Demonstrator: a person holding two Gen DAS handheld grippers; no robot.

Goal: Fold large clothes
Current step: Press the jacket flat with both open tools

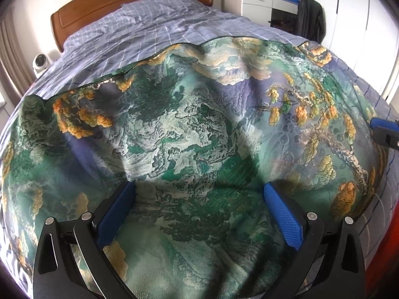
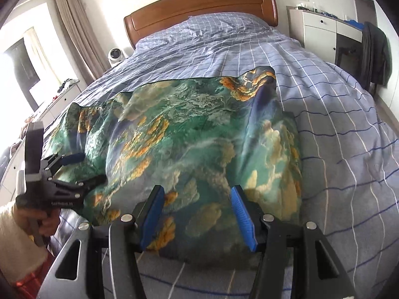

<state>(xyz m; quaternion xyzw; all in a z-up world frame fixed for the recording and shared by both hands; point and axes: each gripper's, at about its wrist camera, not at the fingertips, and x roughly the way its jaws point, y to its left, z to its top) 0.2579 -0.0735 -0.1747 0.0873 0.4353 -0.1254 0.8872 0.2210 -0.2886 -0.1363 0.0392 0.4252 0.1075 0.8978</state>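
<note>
A large green cloth with orange and cream cloud patterns lies rumpled across the blue checked bed cover. My left gripper hovers over the cloth's near part, blue pads wide apart and nothing pinched between them. In the right wrist view the same cloth is bunched, its right edge folded inward. My right gripper stands open above the cloth's near edge, with nothing between its pads. The left gripper shows at the cloth's left side, held by a hand in a cream sleeve. The right gripper's tip peeks in at the left wrist view's right edge.
A wooden headboard closes the far end of the bed. A small white round device sits to its left, by curtains. A white cabinet and a chair with a dark jacket stand at the right.
</note>
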